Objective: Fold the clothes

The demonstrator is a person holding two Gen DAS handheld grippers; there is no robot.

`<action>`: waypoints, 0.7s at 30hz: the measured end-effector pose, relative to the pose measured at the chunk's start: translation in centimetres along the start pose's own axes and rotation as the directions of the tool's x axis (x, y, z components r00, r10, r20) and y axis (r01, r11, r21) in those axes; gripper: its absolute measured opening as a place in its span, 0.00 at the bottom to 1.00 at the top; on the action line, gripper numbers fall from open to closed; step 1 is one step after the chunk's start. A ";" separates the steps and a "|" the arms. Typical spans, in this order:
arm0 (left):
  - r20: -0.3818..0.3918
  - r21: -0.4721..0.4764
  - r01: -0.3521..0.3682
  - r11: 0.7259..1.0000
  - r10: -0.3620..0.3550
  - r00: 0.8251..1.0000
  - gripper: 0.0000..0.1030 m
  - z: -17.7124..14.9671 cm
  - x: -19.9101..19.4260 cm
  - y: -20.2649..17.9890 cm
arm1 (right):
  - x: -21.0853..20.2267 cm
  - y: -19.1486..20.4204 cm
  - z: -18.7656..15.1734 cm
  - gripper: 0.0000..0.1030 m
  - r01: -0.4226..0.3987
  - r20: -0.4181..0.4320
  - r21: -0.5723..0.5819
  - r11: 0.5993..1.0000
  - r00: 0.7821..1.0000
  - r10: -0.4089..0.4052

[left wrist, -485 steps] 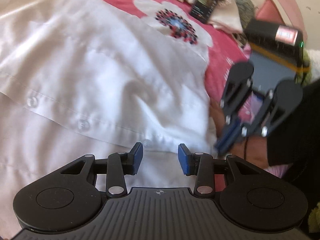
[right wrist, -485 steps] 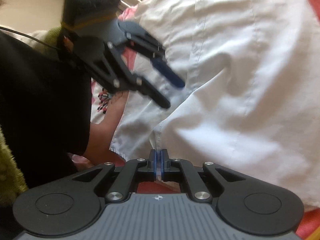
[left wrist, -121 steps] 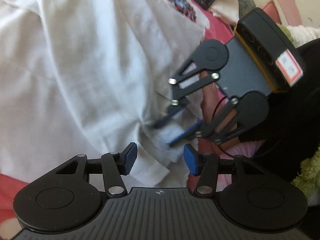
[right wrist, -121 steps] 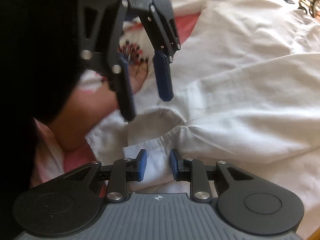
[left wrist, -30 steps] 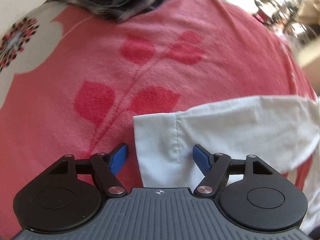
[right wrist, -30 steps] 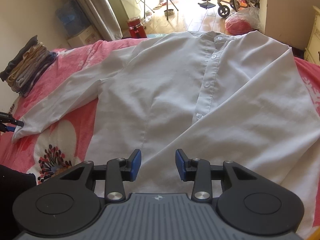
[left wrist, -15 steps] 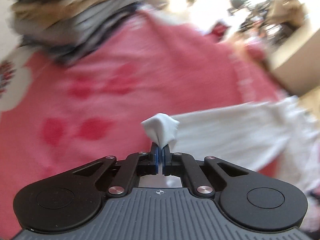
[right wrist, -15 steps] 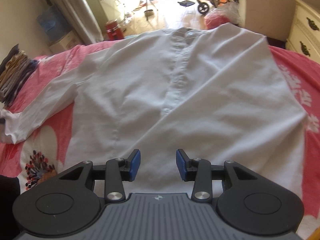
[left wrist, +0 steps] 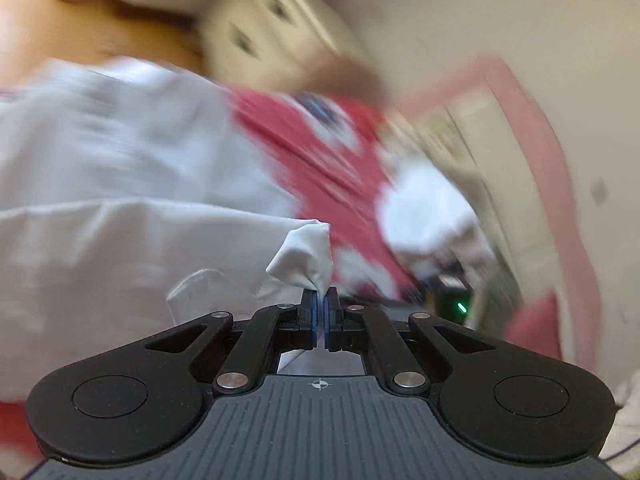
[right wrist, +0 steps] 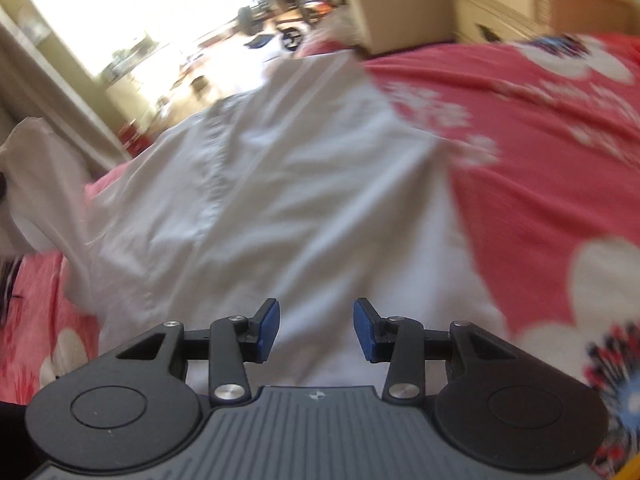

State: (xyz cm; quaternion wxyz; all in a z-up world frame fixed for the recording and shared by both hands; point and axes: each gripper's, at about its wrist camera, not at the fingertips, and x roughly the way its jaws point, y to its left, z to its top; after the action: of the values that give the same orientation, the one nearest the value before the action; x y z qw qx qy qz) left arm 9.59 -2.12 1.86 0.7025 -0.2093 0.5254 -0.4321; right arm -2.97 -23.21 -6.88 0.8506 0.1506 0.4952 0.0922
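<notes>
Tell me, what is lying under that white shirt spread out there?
The white shirt lies on a pink bedcover with white flowers, which shows all around it. What the bedcover looks like beneath the shirt is hidden. One cuff is lifted, pinched in the left gripper.

The white button-up shirt lies spread front-up on the pink flowered bedspread, its placket running up the middle. Its sleeve cuff is bunched and lifted, pinched in closed jaws.

Home bedroom, floral red bedspread, cream dresser (drawers)
</notes>
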 end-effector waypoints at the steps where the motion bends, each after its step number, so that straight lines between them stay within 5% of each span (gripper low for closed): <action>1: -0.051 0.026 0.030 0.999 -0.029 0.998 0.01 0.1 2.6 -0.9 | -0.5 -1.0 -0.4 0.42 0.002 0.000 0.035 0.999 1.000 -0.002; 4: -0.182 0.070 0.044 0.997 -0.030 0.983 0.01 -1.6 8.8 -2.5 | -2.1 -4.6 -1.7 0.42 -0.028 -0.002 0.183 0.983 1.000 0.029; 6: -0.237 0.122 -0.003 0.993 0.032 0.971 0.03 -3.4 12.3 -2.5 | -3.3 -7.0 -3.1 0.42 -0.060 0.014 0.295 0.954 0.998 0.058; 9: -0.321 0.119 -0.065 0.991 0.100 0.942 0.19 -5.1 15.9 -0.7 | -4.7 -10.2 -5.7 0.43 -0.093 0.055 0.443 0.891 0.996 0.077; 14: -0.299 0.144 -0.051 0.988 0.092 0.950 0.45 -6.1 15.2 -1.0 | -5.3 -12.2 -8.4 0.45 -0.211 0.098 0.551 0.807 0.977 0.188; 18: -0.286 0.252 -0.055 0.966 0.128 0.950 0.47 -5.7 12.2 -1.2 | -4.3 -11.7 -8.0 0.48 -0.258 0.089 0.557 0.790 0.964 0.252; 21: -0.251 0.345 -0.155 0.926 0.250 0.935 0.49 -5.3 11.3 -1.0 | -4.1 -11.6 -7.7 0.48 -0.323 0.137 0.584 0.745 0.944 0.301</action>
State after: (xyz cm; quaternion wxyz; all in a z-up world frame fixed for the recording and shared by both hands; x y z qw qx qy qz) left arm 5.17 -11.16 -5.62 0.6834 0.0290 0.5649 -0.4616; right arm -11.60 -34.04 -11.08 0.7399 0.4932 0.4522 0.0695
